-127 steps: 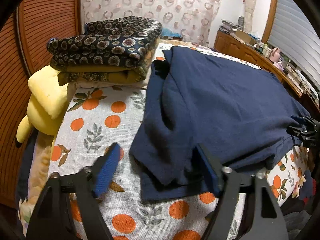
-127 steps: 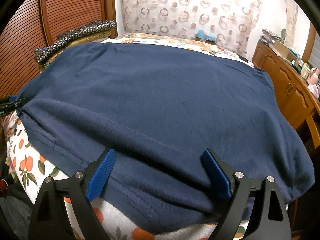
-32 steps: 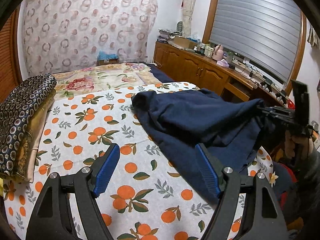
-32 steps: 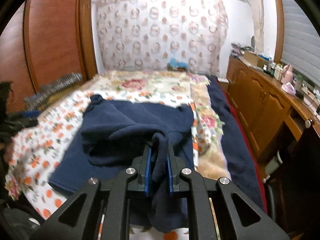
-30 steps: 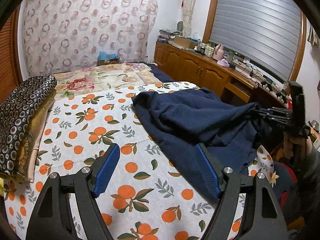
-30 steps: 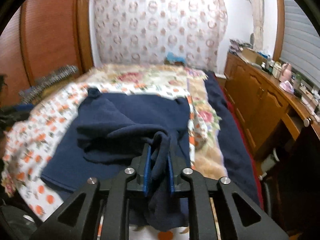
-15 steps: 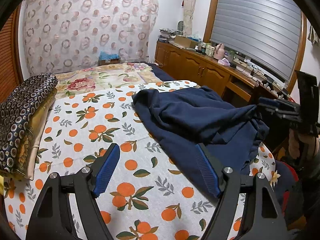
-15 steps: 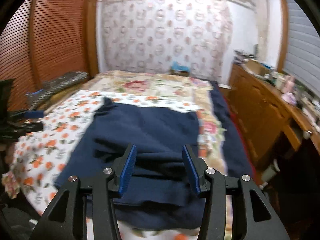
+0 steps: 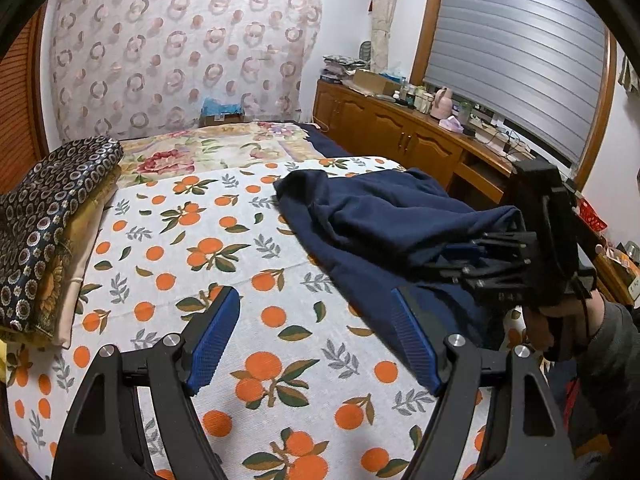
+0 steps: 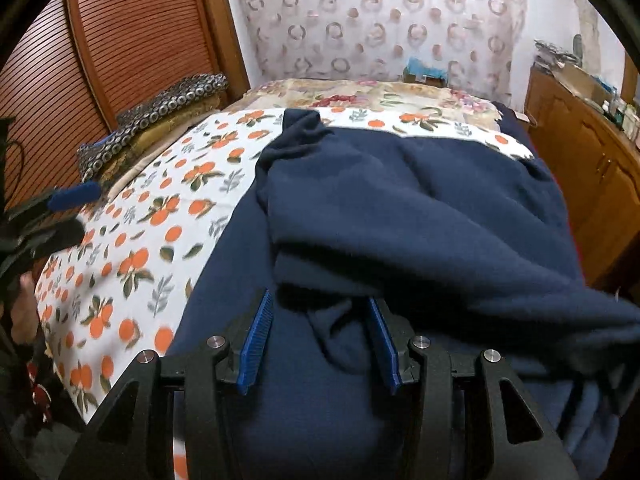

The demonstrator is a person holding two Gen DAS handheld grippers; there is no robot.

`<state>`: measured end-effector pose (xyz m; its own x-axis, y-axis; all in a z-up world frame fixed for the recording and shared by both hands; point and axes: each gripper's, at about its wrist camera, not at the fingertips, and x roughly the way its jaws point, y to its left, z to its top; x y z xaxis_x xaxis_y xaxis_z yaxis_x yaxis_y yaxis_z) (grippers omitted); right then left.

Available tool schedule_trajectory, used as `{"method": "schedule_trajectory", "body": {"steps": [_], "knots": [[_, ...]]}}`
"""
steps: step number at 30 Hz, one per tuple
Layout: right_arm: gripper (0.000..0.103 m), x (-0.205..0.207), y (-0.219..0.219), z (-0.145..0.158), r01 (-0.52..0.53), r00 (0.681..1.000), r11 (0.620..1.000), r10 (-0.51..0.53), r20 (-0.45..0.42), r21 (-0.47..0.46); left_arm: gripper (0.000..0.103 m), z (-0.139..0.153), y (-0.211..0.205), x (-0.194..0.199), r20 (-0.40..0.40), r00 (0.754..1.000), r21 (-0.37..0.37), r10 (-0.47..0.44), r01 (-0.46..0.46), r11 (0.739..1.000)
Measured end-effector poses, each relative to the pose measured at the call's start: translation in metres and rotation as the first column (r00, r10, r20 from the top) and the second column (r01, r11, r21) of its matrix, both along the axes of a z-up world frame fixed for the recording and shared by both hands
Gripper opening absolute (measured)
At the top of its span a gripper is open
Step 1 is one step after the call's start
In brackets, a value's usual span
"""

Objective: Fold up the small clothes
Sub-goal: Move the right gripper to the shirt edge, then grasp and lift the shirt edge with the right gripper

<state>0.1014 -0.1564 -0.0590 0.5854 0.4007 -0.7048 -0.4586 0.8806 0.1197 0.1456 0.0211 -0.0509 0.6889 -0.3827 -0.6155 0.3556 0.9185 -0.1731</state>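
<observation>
A navy garment [image 9: 380, 220] lies crumpled and partly doubled over on the right half of the orange-print bed sheet [image 9: 180, 248]. In the right wrist view the same navy garment [image 10: 400, 208] fills most of the picture. My right gripper [image 10: 320, 304] is open low over its near part, and a loose fold of cloth rises between the blue pads without being pressed. From the left wrist view, the right gripper [image 9: 452, 258] sits at the garment's right edge. My left gripper [image 9: 316, 300] is open over bare sheet, left of the garment, with nothing in it.
A stack of folded patterned cloths [image 9: 44, 220] lies at the bed's left side, by the slatted wooden doors [image 10: 140, 40]. Wooden cabinets [image 9: 400, 136] with clutter on top run along the right. A person's hand [image 9: 560, 320] holds the right gripper.
The right gripper let go of the navy cloth it was pinching, opened, and moved forward and down over the garment. The left gripper stayed where it was.
</observation>
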Motion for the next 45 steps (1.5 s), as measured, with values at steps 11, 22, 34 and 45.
{"method": "schedule_trajectory", "body": {"steps": [11, 22, 34, 45], "knots": [[0.009, 0.042, 0.005, 0.008, -0.02, 0.998, 0.999, 0.017, 0.064, 0.046, 0.078, -0.006, 0.008, 0.002, -0.015, 1.0, -0.011, 0.002, -0.002, 1.0], [0.007, 0.086, -0.044, 0.057, 0.114, 0.973, 0.992, -0.121, 0.199, 0.043, 0.078, -0.013, 0.006, 0.028, -0.041, 0.999, -0.019, -0.017, 0.016, 1.0], [0.026, 0.18, -0.028, 0.005, 0.182, 0.983, 0.972, -0.179, 0.033, -0.148, 0.078, -0.017, -0.023, 0.067, -0.065, 0.995, 0.021, -0.072, 0.073, 0.997], [0.046, 0.129, -0.05, 0.019, 0.179, 0.982, 0.982, -0.175, 0.074, -0.056, 0.078, -0.037, -0.046, 0.092, -0.11, 0.989, 0.1, -0.1, 0.111, 0.989]]}}
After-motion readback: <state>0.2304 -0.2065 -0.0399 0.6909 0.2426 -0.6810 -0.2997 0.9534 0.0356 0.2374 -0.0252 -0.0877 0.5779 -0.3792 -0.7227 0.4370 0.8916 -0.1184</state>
